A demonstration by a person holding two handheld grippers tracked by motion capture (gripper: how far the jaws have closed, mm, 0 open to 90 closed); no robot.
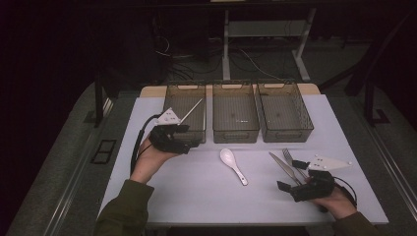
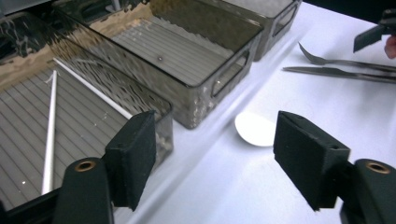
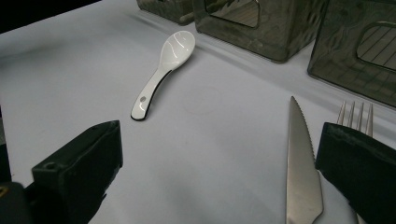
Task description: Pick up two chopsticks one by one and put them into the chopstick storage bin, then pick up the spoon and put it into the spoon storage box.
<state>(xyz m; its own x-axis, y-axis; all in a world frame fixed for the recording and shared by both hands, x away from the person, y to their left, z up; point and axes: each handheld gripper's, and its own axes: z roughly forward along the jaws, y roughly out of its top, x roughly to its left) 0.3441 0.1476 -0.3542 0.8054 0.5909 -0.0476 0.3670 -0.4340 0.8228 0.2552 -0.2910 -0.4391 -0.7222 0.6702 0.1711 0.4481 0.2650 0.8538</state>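
While left tongs point(image 1: 184, 140) hover spread beside the chopstick point(image 1: 191, 110) bin point(image 1: 186, 86) | right tongs point(image 1: 290, 178) rest level, spread, empty

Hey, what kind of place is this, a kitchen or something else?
Probably a lab or workshop test bench, not a kitchen: a white-topped table carries three clear bins and loose cutlery, cables trail across the dark floor behind, and a person holds a camera-fitted gripper in each hand.

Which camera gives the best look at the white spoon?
The right gripper view: the white spoon lies whole and close, bowl and handle clear. The high view shows it whole but small; the left gripper view catches part of its bowl.
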